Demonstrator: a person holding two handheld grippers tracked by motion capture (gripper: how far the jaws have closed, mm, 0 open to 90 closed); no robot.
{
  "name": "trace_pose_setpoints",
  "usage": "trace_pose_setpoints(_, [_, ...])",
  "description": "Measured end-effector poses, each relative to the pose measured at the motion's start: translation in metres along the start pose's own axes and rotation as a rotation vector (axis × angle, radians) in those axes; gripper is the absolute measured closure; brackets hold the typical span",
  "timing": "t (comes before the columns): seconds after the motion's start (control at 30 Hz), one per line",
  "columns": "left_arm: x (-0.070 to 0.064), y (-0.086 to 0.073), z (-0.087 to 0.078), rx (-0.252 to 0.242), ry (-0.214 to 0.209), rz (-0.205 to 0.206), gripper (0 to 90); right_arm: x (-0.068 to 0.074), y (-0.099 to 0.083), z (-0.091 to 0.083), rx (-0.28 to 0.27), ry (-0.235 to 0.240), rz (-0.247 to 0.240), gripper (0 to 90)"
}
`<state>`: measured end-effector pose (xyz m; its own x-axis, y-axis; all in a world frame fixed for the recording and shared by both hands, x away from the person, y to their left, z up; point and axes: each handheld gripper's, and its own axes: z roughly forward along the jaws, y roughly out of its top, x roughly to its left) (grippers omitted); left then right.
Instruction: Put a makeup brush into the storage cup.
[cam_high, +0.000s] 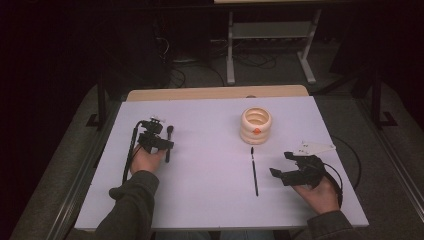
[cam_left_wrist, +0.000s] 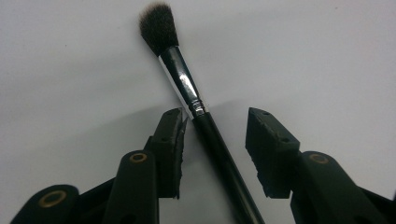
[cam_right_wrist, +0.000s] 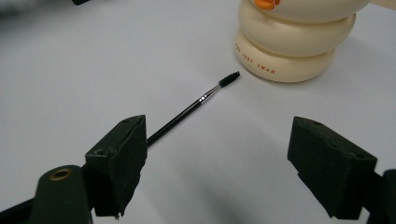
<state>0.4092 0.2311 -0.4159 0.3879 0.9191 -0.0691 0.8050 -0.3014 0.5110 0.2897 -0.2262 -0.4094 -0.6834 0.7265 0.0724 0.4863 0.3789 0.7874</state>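
Two brushes lying flat on the table, a ringed cream holder upright toward the far edge.

Fluffy brush: near the left edge, long axis running near-to-far, bristle head toward the far edge, handle toward the near edge. Straddled by the left gripper, jaws parted a little wider than the handle, one pad just beside the ferrule, nothing clamped yet. Probably light and stiff along the handle; glossy black handle and chrome ferrule likely slippery. Best taken on the handle just below the ferrule, never on the soft bristles, which would crush and splay.

Thin brush: mid-table, just on the near side of the holder, long axis also near-to-far, tiny spoolie tip pointing at the holder's base, close to it but apart. Right gripper near the right edge, jaws spread wide, empty, handle end passing by one pad in the right gripper view. Very light, slender, apt to roll or skid from under the pads; best gripped mid-handle, pads square across the axis, gently.
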Motion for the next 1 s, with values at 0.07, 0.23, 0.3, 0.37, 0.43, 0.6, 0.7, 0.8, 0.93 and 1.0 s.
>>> trace_pose_setpoints(0.07, [0.001,0.000,0.002,0.007,0.004,-0.018,57.5,0.000,0.000,0.000,0.001,-0.002,0.001,19.2])
trace_pose_setpoints(0.23, [0.002,-0.001,0.006,0.024,0.010,-0.030,59.9,0.001,0.000,0.000,0.004,-0.001,-0.001,19.2])
trace_pose_setpoints(0.3, [0.002,-0.001,0.007,0.028,0.014,-0.037,61.5,0.001,0.000,0.000,0.003,-0.001,-0.003,19.2])
trace_pose_setpoints(0.37, [0.002,0.000,0.008,0.031,0.013,-0.040,62.1,0.000,0.000,0.000,0.002,-0.003,-0.004,19.2])
trace_pose_setpoints(0.43, [0.002,0.000,0.009,0.037,0.018,-0.035,63.0,0.000,0.000,0.000,0.000,-0.003,-0.005,19.2])
trace_pose_setpoints(0.6, [-0.002,0.000,0.011,0.042,0.035,-0.030,64.4,0.000,0.001,0.000,0.002,-0.002,-0.005,19.2])
trace_pose_setpoints(0.7, [-0.003,0.000,0.011,0.043,0.054,-0.030,67.2,0.001,0.001,0.001,0.005,-0.003,-0.008,19.2])
trace_pose_setpoints(0.8, [-0.006,0.000,0.012,0.043,0.078,-0.047,69.0,0.001,0.000,0.001,0.005,-0.007,-0.012,19.2])
trace_pose_setpoints(0.93, [-0.010,0.002,0.013,0.051,0.110,-0.054,71.3,0.002,0.000,0.002,0.017,-0.008,-0.014,19.2])
trace_pose_setpoints(1.0, [-0.010,0.002,0.013,0.056,0.119,-0.064,72.9,0.003,0.000,0.000,0.013,-0.010,-0.020,19.5])
